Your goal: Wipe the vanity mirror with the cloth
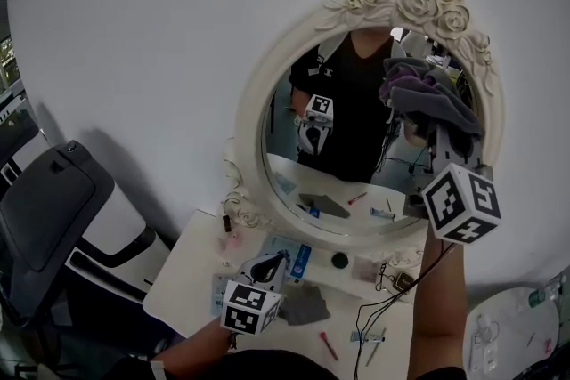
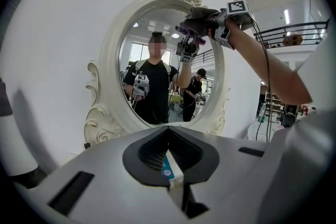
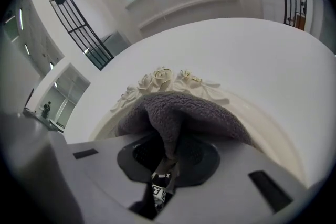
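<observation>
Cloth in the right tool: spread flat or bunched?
Bunched. The cloth folds into a ridge pinched in the right tool, draping in lumps at the top of the mirror.

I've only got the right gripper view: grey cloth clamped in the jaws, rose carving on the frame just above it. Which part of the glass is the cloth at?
Observer: The cloth in the right gripper sits at the upper right of the vanity mirror, just under the rose carving. The rest of the glass lies below it and to its left.
Operator: Where's the left gripper? Is it in the way if I sweep down?
Observer: The left gripper is low over the table in front of the mirror, with its jaws together. It is below the frame's bottom edge, not in front of the glass.
</observation>
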The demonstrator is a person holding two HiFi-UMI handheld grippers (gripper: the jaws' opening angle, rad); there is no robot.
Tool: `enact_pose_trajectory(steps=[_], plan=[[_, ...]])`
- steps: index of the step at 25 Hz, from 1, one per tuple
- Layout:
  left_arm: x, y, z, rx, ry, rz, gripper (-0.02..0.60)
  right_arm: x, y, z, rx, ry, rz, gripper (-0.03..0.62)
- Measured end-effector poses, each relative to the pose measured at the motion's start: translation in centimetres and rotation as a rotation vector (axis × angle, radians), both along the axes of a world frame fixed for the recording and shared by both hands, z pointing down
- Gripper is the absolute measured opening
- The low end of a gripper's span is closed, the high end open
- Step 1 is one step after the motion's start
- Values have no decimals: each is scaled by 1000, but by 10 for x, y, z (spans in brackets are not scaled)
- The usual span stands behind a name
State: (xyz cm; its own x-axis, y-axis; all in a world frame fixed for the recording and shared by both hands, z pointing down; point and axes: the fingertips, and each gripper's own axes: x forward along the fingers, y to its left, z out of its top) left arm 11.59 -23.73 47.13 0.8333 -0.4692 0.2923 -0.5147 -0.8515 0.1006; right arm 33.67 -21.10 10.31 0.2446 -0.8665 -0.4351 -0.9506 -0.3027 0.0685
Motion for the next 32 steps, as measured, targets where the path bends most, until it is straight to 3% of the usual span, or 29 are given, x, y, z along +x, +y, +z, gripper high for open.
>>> enact_pose_trajectory(steps=[4,11,22,32], plan=[[-3,-3,0,1,-1,-4,6,14,-10,-28,-4,46,52,41],[-4,-9,2,-1,-14,-3,6,31,-13,-44,15,30,110,41],[-17,-12,8,-13,-38,-36,6,26,-19,-50,66,6,85,41],[-28,-11,9,-13,-40,-84,6,-16,-54,-71,107,38,30,41]])
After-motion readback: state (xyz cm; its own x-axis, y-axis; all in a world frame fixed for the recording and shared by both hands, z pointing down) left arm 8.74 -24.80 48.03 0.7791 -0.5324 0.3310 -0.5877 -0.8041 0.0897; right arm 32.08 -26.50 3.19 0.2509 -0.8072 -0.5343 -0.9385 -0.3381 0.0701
